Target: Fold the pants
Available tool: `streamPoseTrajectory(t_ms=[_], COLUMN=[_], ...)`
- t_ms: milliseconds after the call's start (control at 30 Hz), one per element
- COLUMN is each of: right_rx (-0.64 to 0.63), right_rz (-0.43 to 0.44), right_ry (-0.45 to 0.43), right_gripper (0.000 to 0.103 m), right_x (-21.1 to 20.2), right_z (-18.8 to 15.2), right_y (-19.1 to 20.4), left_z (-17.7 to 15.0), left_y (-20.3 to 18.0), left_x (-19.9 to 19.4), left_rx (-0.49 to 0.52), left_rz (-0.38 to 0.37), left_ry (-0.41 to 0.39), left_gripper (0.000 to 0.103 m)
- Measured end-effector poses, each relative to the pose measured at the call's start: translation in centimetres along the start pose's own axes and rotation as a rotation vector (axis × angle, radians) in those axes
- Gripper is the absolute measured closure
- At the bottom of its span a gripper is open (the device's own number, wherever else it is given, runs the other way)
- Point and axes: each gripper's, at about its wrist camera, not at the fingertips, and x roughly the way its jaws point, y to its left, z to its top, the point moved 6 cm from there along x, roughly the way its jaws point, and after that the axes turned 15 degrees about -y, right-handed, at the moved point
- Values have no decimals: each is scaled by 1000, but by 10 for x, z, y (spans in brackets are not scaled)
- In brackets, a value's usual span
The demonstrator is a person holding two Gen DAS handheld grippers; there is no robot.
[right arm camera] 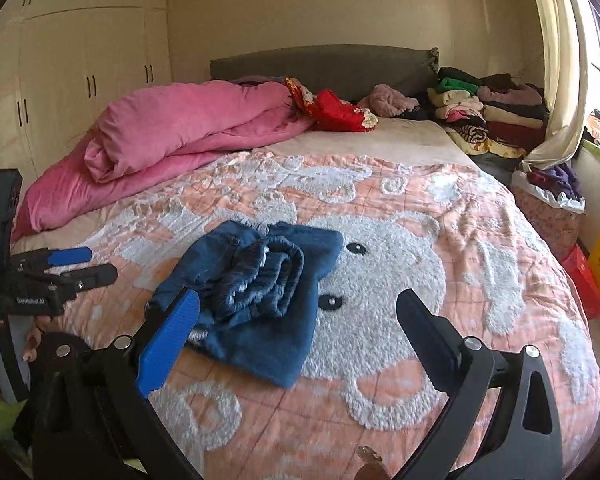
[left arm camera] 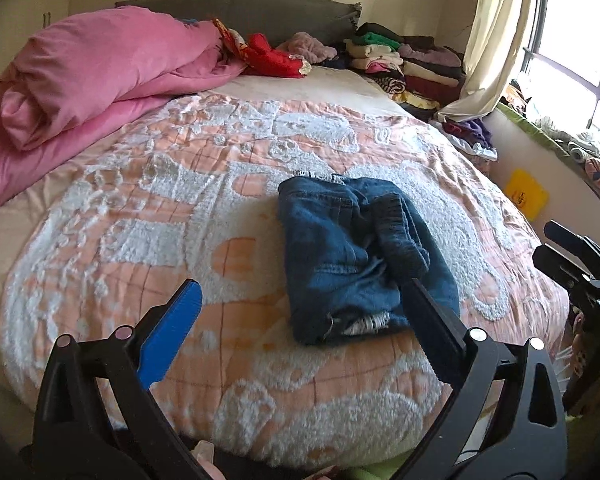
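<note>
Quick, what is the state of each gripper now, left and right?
Left gripper: open, holding nothing, over the folded jeans.
Right gripper: open, holding nothing.

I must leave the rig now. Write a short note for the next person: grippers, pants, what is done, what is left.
Left gripper: open, holding nothing, above the near edge of the bed.
Right gripper: open, holding nothing, also clear of the cloth.
Blue pants: lying in a folded bundle on the pink and white bedspread, waistband bunched on top.
Done: the folds look made.
Left: perhaps flatten the bunched waistband and square the edges.
</note>
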Motion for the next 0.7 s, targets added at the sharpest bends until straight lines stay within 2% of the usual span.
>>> streamPoseTrajectory(t_ms=[333, 500, 700], right_rx=[23, 50, 67], right_rz=[-31, -32, -23], right_ry=[72, 124, 146], right_gripper=[5, 5, 5], right_x=[-20, -17, -14], right_z=[-35, -55, -63], right_y=[-2, 0, 6], left_z=[-35, -57, -63], left_y=[6, 3, -1], left_x=[-14, -15, -12], left_rx=[-5, -26, -19], left_rz=[8, -16, -21], left_ry=[61, 107, 125], left_gripper=[10, 10, 10])
